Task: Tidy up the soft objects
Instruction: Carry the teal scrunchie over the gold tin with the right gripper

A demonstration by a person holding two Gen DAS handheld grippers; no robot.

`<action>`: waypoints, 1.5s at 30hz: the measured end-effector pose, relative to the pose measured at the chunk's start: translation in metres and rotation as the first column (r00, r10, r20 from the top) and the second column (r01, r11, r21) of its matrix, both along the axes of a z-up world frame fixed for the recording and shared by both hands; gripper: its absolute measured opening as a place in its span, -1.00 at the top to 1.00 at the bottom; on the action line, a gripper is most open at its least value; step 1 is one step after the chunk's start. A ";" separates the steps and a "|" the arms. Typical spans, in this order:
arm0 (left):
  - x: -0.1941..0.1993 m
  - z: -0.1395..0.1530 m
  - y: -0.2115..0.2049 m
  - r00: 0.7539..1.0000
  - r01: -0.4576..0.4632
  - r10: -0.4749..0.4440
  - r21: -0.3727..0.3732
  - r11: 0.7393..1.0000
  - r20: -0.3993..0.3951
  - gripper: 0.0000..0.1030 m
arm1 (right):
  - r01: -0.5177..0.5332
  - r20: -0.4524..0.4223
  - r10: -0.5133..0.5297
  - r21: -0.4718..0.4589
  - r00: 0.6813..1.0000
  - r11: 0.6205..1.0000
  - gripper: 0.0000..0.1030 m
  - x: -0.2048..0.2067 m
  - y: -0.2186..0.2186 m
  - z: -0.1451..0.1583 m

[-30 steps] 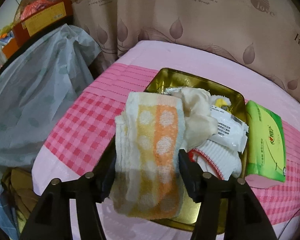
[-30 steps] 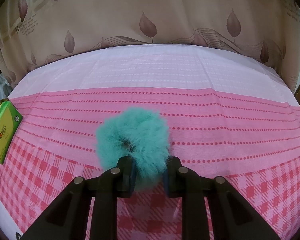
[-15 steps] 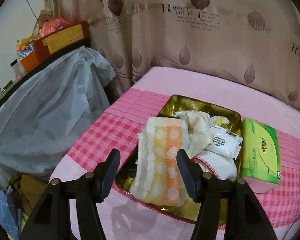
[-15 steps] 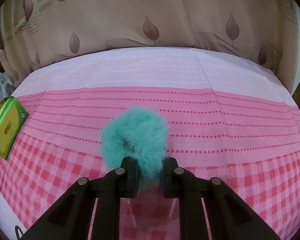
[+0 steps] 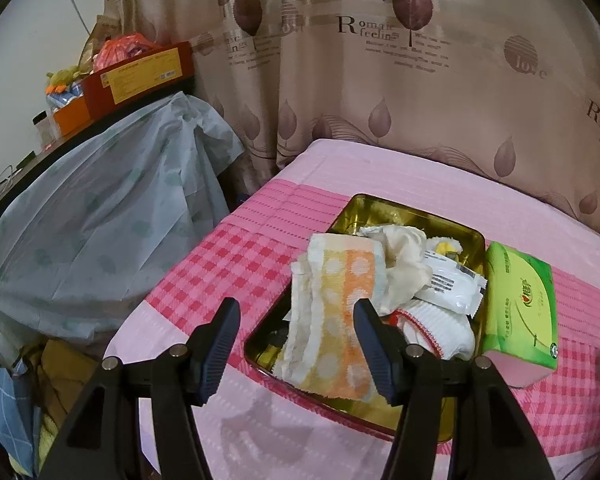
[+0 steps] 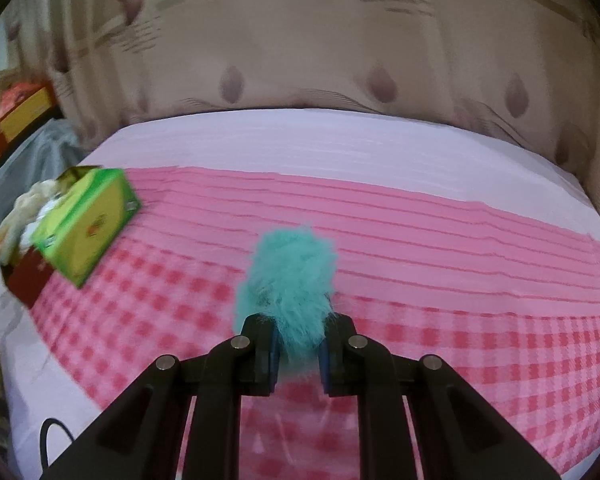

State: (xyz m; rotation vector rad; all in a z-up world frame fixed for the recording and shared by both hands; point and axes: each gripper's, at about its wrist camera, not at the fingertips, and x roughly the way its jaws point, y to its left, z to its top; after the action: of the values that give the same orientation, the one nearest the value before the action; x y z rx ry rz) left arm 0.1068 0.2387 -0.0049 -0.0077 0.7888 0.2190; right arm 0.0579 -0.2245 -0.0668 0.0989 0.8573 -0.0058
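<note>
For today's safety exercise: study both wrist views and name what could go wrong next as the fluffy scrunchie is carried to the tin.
1. The right gripper pinches only the edge of the teal scrunchie; it might slip out.
2. The gold tin is already heaped, so the scrunchie may roll off.
3. The dotted towel overhangs the tin's near rim and could slide out if nudged.

The left gripper (image 5: 294,334) is backing away, open, from the orange dotted towel (image 5: 334,312) now lying in the gold tin (image 5: 380,210). The right gripper (image 6: 298,354) is lifting the teal fluffy scrunchie (image 6: 290,280).
</note>
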 end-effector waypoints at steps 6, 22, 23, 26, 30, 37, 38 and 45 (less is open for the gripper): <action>-0.004 0.003 0.004 0.999 -0.029 0.028 0.011 1.000 0.015 -0.17 | -0.100 0.026 0.100 0.000 0.995 0.995 0.74 -0.006 0.040 0.016; -0.006 0.006 0.023 0.995 -0.100 0.100 0.006 0.995 0.025 -0.18 | -0.388 0.070 0.389 -0.023 0.919 0.921 0.74 0.004 0.171 0.055; -0.006 0.006 0.023 0.994 -0.103 0.103 0.003 0.995 0.025 -0.18 | -0.402 0.074 0.403 -0.020 0.912 0.915 0.74 0.005 0.179 0.057; -0.005 0.006 0.026 0.994 -0.111 0.111 0.003 0.994 0.026 -0.18 | -0.447 0.088 0.446 -0.006 0.891 0.895 0.74 0.013 0.203 0.063; -0.004 0.005 0.029 0.992 -0.124 0.124 -0.002 0.992 0.022 -0.18 | -0.495 0.113 0.491 0.010 0.864 0.869 0.74 0.024 0.232 0.071; -0.003 0.005 0.035 0.989 -0.143 0.143 -0.007 0.990 0.025 -0.18 | -0.557 0.132 0.548 0.035 0.826 0.830 0.74 0.053 0.287 0.078; -0.002 0.004 0.035 0.989 -0.143 0.143 -0.010 0.990 0.024 -0.18 | -0.558 0.130 0.549 0.040 0.825 0.829 0.74 0.057 0.291 0.076; -0.001 0.004 0.040 0.989 -0.144 0.144 -0.019 0.989 0.022 -0.18 | -0.533 0.085 0.527 0.082 0.846 0.842 0.73 0.101 0.316 0.053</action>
State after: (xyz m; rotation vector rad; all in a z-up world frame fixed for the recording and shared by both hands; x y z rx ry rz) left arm 0.1058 0.2782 -0.0010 -0.0834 0.7679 0.3486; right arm 0.1592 0.0918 -0.0135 -0.0459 0.8022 0.5643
